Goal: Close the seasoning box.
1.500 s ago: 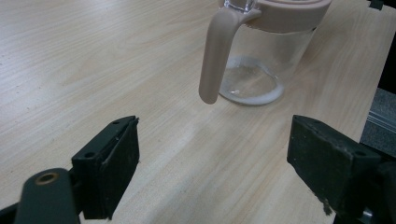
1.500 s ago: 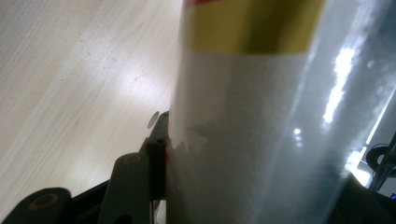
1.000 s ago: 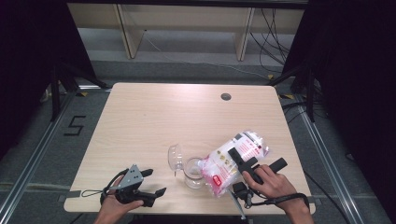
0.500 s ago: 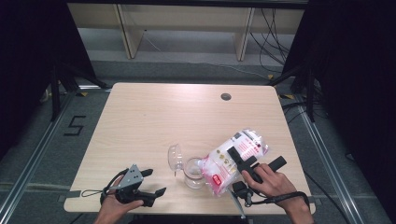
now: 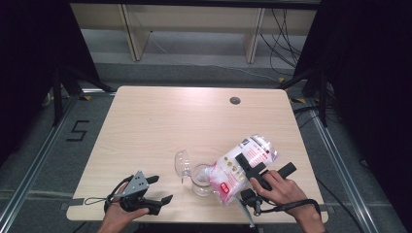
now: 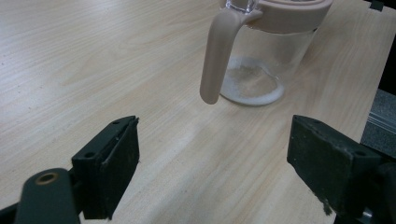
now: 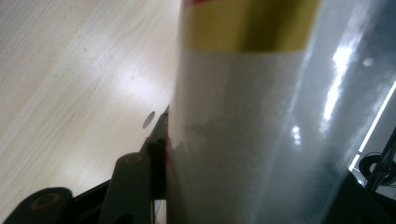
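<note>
Holding: my right gripper (image 5: 265, 170) is clamped on a clear plastic bag (image 5: 241, 167) of white stuff, red and white label on it.
Bag, place: between my right jaws, tilted, its lower end over the mouth of the glass jar (image 5: 200, 178), which stands just left of that gripper.
Bag, close up: in the right gripper view the bag (image 7: 261, 116) presses against my left jaw; the other jaw is hidden behind it.
Left gripper (image 5: 154, 190): jaws spread wide, nothing between them, resting low at the near table (image 5: 160, 121) edge.
Jar from left gripper view: jar (image 6: 261, 60) stands ahead of my open jaws and apart from them, pale pink rim and handle (image 6: 215, 56), thin white layer on its bottom.
Lid (image 5: 181, 164): clear, hinged up, on the jar's far-left side.
</note>
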Demonstrator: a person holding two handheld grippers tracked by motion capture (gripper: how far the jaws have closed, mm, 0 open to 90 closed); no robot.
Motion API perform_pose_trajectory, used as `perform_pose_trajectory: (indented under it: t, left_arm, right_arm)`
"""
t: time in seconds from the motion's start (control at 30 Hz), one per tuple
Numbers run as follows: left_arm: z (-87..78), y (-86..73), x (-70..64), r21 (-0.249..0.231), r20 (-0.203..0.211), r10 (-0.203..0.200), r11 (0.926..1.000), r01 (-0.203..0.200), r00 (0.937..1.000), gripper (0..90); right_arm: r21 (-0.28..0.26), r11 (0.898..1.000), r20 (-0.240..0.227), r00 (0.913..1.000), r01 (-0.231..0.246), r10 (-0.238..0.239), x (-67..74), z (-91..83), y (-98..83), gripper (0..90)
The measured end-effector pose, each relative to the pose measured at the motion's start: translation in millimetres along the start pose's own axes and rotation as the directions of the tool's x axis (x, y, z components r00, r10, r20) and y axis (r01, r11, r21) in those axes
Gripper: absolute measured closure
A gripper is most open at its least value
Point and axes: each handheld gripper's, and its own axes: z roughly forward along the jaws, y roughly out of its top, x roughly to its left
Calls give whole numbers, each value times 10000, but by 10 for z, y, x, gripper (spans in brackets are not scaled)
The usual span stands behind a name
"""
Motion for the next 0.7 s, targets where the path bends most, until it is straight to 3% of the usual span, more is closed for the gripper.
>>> perform_pose_trajectory:
  t: [0.07,0.1,0.3,0.4,0.67,0.7]
  left_arm:
    - [-2,1,2,3,-13,9,10000,-9,10000,166]
    - [-17,3,22,212,-78,249,9995,-247,9997,166]
    - [-1,0,2,-1,-13,2,10000,-2,10000,166]
    - [-11,2,18,98,-18,174,9998,-174,9998,166]
    - [-11,1,16,23,14,81,10000,-81,10000,166]
    - [-8,0,16,-27,14,48,10000,-48,10000,166]
  right_arm:
    - [9,10000,-9,10000,18,-18,-9,-3,-9,547]
    - [44,10000,8,10000,-17,17,-12,-10,-15,547]
    - [-24,9996,93,9996,-274,274,-10,-14,-18,548]
    - [-32,9999,-11,9999,-121,121,-13,-14,-11,549]
    - [30,10000,24,10000,67,-67,-14,-19,-16,551]
    - [-118,9991,72,9992,-397,398,15,-13,-7,551]
